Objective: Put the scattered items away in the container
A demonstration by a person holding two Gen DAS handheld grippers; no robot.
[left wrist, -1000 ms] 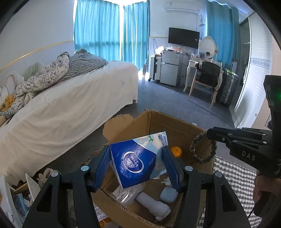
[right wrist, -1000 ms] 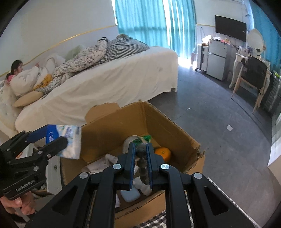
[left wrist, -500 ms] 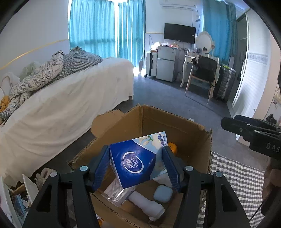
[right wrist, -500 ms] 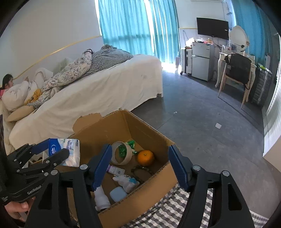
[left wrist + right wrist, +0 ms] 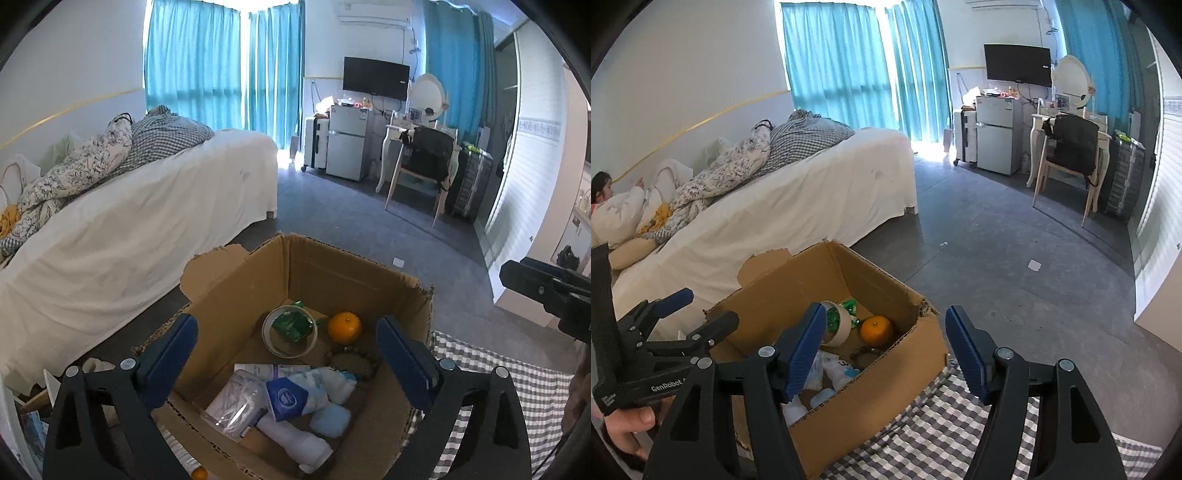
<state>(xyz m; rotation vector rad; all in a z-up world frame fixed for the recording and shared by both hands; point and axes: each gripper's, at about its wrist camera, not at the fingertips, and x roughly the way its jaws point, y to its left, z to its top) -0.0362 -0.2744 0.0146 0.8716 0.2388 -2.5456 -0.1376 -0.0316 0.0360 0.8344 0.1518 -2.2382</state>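
Since the earlier frame the tissue pack (image 5: pixel 291 397) had dropped from the left gripper (image 5: pixel 286 354), whose jaws had just been opening and stood wide, empty. It lay low-centre in the cardboard box (image 5: pixel 354 273): light, soft, best pinched across its short sides. The right gripper (image 5: pixel 886 350) gaped empty.

Your left wrist camera looks steeply down into the cardboard box (image 5: pixel 332 273) from close above. Your right one faces it from further right, sharing box, bed (image 5: pixel 812 195) and desk corner.
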